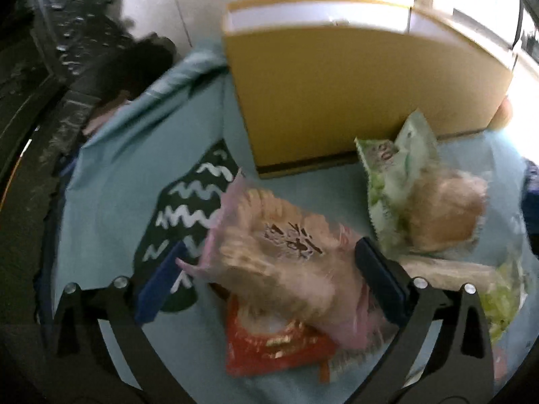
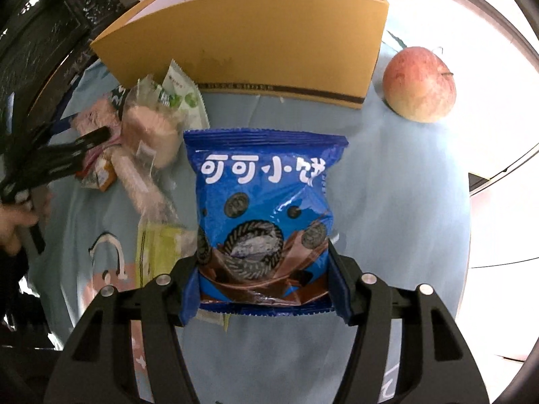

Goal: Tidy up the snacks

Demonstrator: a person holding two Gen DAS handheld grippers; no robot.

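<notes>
My left gripper [image 1: 269, 279] stands open over the snack pile. A clear pink bag of biscuits [image 1: 269, 235] lies between its fingers on top of a red packet [image 1: 269, 346]; the view is blurred and I see no squeeze on the bag. To the right lies a green-printed bag with a bun [image 1: 421, 195]. My right gripper [image 2: 264, 286] is shut on the lower end of a blue bag of cocoa biscuits [image 2: 262, 195], held above the cloth. An open cardboard box [image 2: 252, 40] stands just behind.
A light blue tablecloth [image 1: 111, 185] covers the table. An apple [image 2: 419, 84] sits right of the box. A yellow-green packet [image 2: 161, 245] lies left of the blue bag. A person's hand [image 2: 13, 222] is at the left edge. Dark carved furniture [image 2: 50, 33] stands at back left.
</notes>
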